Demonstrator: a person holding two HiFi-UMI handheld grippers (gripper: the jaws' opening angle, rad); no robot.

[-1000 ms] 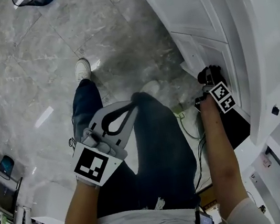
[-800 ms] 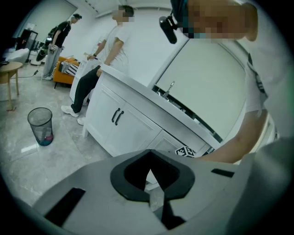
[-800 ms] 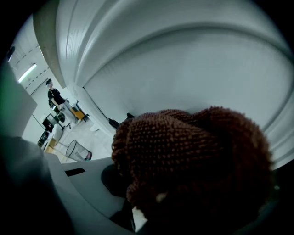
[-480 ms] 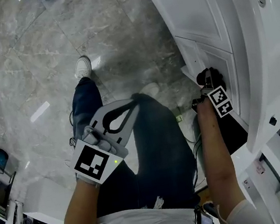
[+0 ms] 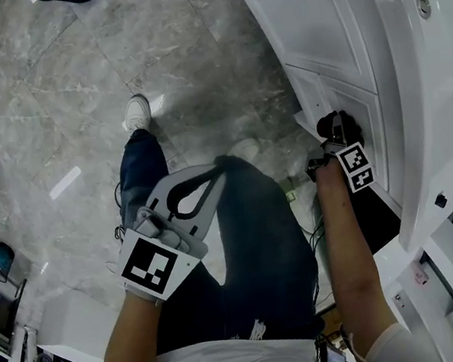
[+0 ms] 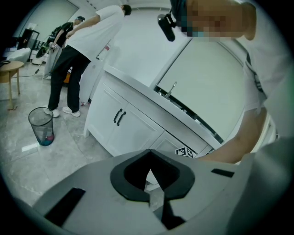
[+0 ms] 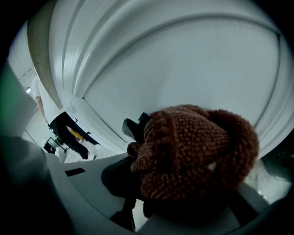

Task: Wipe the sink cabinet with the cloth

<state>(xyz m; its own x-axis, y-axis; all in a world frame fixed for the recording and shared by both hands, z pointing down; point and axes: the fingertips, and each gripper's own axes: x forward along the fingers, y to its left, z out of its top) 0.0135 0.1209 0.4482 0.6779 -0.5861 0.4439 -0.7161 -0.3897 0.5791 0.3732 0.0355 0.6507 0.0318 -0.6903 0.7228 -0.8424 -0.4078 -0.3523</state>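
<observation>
A bunched brown knitted cloth (image 7: 193, 151) fills my right gripper (image 7: 183, 160), which is shut on it. In the head view that gripper (image 5: 334, 128) presses the dark cloth (image 5: 339, 124) against a lower door panel of the white sink cabinet (image 5: 329, 21). The white panel (image 7: 183, 64) fills the right gripper view just past the cloth. My left gripper (image 5: 209, 179) hangs over the person's dark trousers, away from the cabinet, its jaws shut and empty (image 6: 149, 176).
Grey marble floor (image 5: 40, 95) spreads to the left. A white shoe (image 5: 137, 112) stands on it. In the left gripper view a bin (image 6: 41, 126) and another person (image 6: 76, 59) stand near the cabinet's far end, by the black door handles (image 6: 119, 117).
The right gripper with the cloth has shifted slightly along the cabinet door. The head view has drifted a little. The left gripper has stayed put.
</observation>
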